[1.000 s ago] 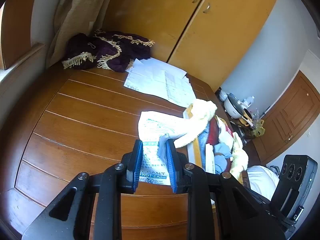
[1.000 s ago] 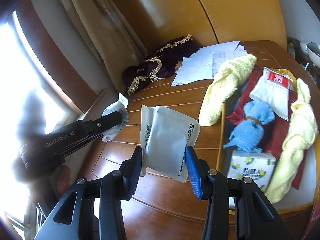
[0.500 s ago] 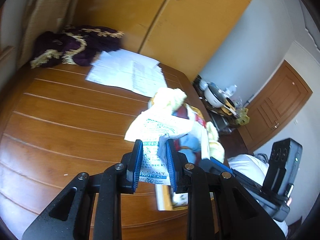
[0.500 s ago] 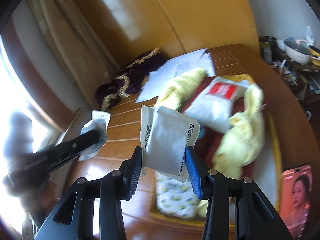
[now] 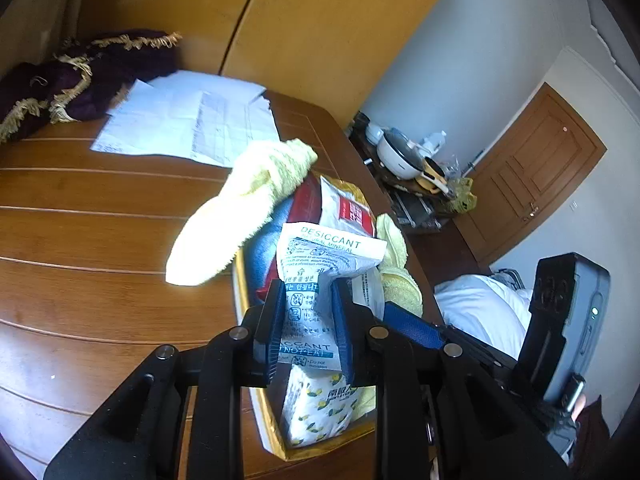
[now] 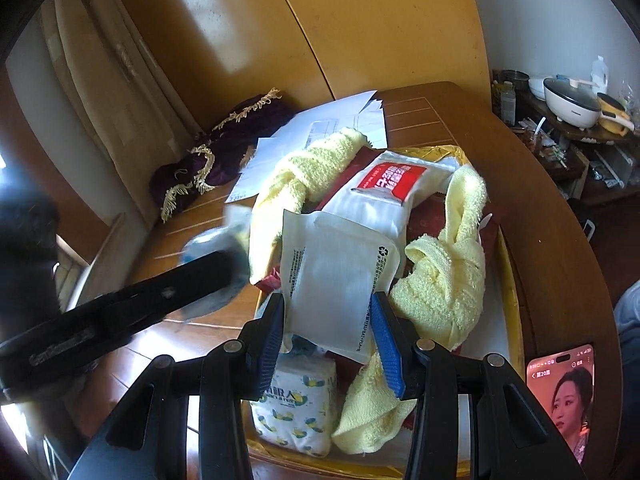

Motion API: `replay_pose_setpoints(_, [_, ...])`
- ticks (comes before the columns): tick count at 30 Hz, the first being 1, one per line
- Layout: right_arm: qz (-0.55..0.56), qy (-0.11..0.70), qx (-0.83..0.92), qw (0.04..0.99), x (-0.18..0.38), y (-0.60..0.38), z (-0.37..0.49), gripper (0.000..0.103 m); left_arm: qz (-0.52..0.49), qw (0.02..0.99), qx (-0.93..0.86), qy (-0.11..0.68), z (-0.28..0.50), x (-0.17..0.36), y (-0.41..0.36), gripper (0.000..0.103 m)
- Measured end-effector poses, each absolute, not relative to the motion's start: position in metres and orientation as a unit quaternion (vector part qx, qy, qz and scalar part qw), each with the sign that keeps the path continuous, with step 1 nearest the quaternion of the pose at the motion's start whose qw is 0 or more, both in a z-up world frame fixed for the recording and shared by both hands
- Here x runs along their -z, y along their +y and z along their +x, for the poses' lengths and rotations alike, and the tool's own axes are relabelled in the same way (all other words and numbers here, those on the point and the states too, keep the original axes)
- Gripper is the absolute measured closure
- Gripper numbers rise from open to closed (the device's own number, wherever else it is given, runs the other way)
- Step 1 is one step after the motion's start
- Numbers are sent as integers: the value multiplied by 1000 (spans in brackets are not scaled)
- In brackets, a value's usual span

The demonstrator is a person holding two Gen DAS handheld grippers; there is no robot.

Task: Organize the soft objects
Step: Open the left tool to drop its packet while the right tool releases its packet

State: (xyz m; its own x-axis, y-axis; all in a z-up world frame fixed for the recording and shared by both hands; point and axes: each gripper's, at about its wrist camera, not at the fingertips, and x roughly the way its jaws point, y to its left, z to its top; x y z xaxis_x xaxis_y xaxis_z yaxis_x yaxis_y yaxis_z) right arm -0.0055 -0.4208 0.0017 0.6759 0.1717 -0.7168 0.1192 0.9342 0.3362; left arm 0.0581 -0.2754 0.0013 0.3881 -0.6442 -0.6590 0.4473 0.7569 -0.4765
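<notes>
My left gripper (image 5: 309, 312) is shut on a white desiccant packet (image 5: 328, 252) with green print, held over the near end of a gold-rimmed tray (image 5: 240, 292). My right gripper (image 6: 328, 320) is shut on a plain white pouch (image 6: 332, 280) above the same tray (image 6: 508, 280). In the tray lie a white wipes pack with a red label (image 6: 396, 184), a lemon-print tissue pack (image 6: 296, 404), a knotted yellow towel (image 6: 448, 264) and something blue (image 5: 260, 248). A second yellow towel (image 5: 248, 200) hangs over the tray's far rim onto the table.
White papers (image 5: 188, 120) and a purple fringed cloth (image 5: 80, 76) lie at the back of the wooden table, before the wardrobe doors. A phone (image 6: 564, 396) with a lit screen lies at the table's right edge. A cluttered side shelf with a cooker (image 6: 568, 104) stands beyond.
Both grippers have swung right from over the bare table to above the tray, each still holding its packet. The left gripper shows motion blur in the right wrist view.
</notes>
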Motion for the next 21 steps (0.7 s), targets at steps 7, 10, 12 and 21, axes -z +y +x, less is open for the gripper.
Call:
replay_pose_setpoints(7, [158,395,-9,905,-1,-419,-10,56,-125,803,343,472,70,20,-288,82])
replay_pose_setpoints(10, [170,391,-4,905,-3,-424,-11,54,-133,798,351,472,70,21,-288,82])
replay_pose_setpoints(12, [170,390,-5,905,-4,-423,-11,52,-141,794,355,474,72,23,-287,82])
replay_pose_setpoints(21, [168,385,8,907,-10,-420,-17,49,-164,777,371,481,74,32,-282,59])
